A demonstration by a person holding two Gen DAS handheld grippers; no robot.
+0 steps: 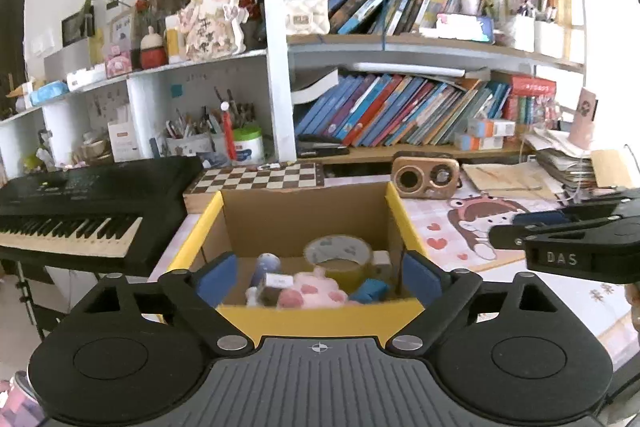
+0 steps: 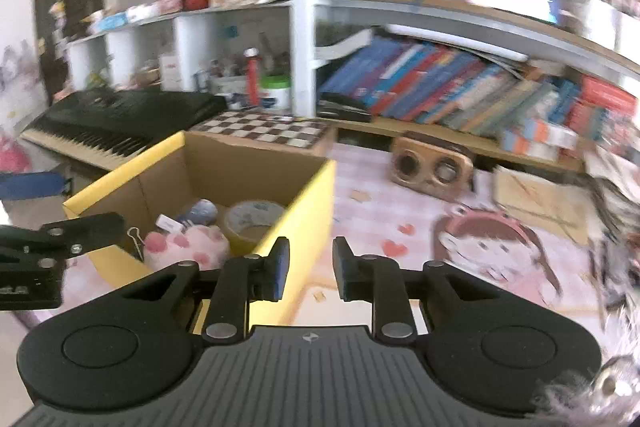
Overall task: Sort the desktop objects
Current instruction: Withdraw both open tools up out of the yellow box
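Crowded bookshelves (image 1: pixel 400 115) behind, packed with leaning books, jars of pens and trinkets. Below them, pink cartoon-printed table (image 1: pixel 460 227) carrying a black keyboard (image 1: pixel 80 211) at far left, a chessboard (image 1: pixel 260 179) next to it, a wooden two-dial speaker (image 1: pixel 425 175) near the shelf foot, loose papers at right. Near the table's left side, open yellow-edged cardboard box (image 1: pixel 312 319) just in front of the chessboard. Inside the box: roll of tape (image 1: pixel 338 255) standing against the far wall, pink paw-shaped plush (image 1: pixel 316 291) toward the near wall, bluish round thing (image 1: pixel 266 265) and small white label beside it, blue block (image 1: pixel 370 289) at the right; metal binder clip (image 2: pixel 136 241) visible against the near-left inner wall in the right wrist view. Left claw (image 1: pixel 320 277) spread wide over the box's near edge, blue pads (image 1: pixel 420 277) well apart, nothing between them, released. Right claw (image 2: pixel 310 269) over the table just outside the box's right wall, fingers close together with a narrow gap, gripping nothing; table print and box wall showing through the gap. Right claw's side profile also in the left wrist view at the right edge, above the cartoon print. Right wrist view smeared with blur toward its right side, details there unreadable.
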